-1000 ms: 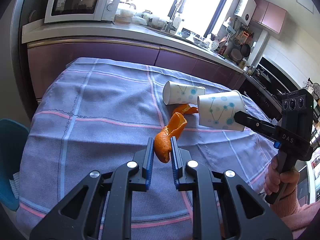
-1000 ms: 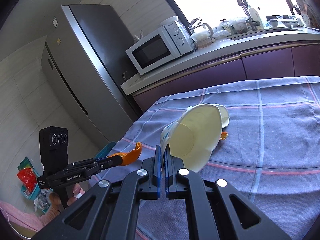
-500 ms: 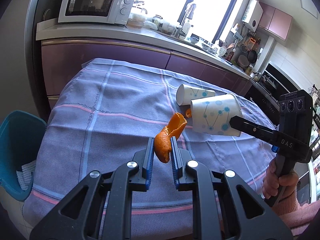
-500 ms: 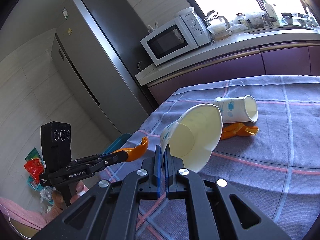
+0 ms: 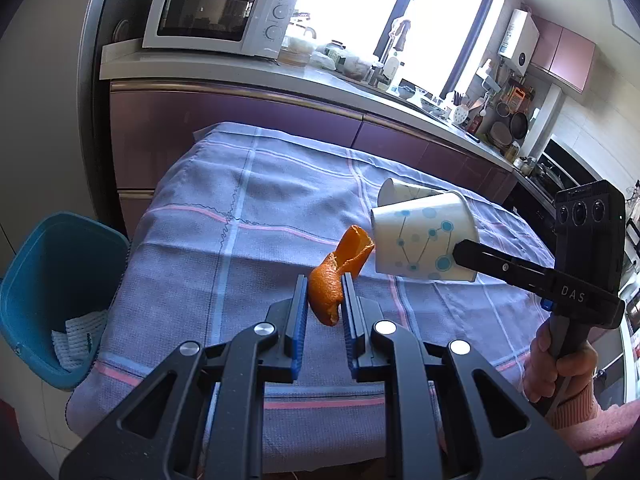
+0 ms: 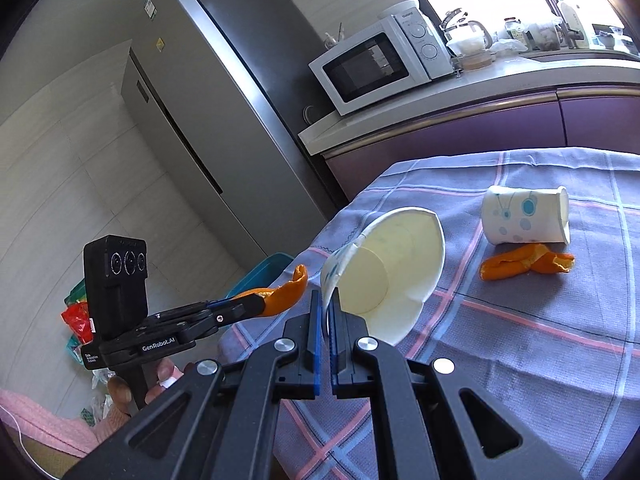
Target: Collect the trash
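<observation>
My left gripper (image 5: 324, 294) is shut on an orange peel (image 5: 334, 276) and holds it above the table's near left part; the peel also shows in the right wrist view (image 6: 282, 296). My right gripper (image 6: 326, 308) is shut on the rim of a white paper cup with blue dots (image 6: 390, 272), held in the air; the cup shows in the left wrist view (image 5: 422, 242). A second paper cup (image 6: 524, 220) lies on its side on the tablecloth, with another orange peel (image 6: 524, 266) beside it.
A blue bin (image 5: 52, 292) with white paper in it stands on the floor left of the table (image 5: 240, 216); its rim shows in the right wrist view (image 6: 260, 272). A counter with a microwave (image 5: 218, 14) runs behind. A fridge (image 6: 224, 120) stands at the left.
Both grippers have drawn back and leftward toward the table's left edge with their loads. The blue bin has come into fuller view. The second cup and peel stay on the cloth.
</observation>
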Tool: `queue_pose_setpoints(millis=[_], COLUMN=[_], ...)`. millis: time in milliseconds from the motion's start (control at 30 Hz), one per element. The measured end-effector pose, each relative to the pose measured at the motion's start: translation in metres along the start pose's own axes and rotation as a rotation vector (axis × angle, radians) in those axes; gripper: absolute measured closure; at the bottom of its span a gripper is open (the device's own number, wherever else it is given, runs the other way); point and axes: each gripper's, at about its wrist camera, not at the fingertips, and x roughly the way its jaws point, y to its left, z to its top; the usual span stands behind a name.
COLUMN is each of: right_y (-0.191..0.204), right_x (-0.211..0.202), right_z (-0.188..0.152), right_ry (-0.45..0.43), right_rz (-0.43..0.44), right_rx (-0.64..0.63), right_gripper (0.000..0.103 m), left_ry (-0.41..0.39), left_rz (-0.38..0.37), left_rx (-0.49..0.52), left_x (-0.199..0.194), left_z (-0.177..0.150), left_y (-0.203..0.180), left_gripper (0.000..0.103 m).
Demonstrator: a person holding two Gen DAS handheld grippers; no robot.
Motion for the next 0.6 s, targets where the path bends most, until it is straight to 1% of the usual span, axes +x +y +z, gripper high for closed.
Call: queue_pose_setpoints(millis=[200, 600], right_y=[0.006, 0.03], right_x=[0.015, 0.055], right_z=[0.003, 0.015], right_ry=[0.024, 0.082], right_rz=[0.028, 0.096], right_rx=[-0.004, -0.058], right_gripper=[0.101, 0.101], left_ry=[-0.015, -0.069], left_rz=[0.028, 0.103], left_rx=[-0.024, -0.101], left_x=[-0.012, -0.042], left_z=[-0.001, -0.001], left_y=[0.01, 0.048], left_gripper=[0.086, 0.086])
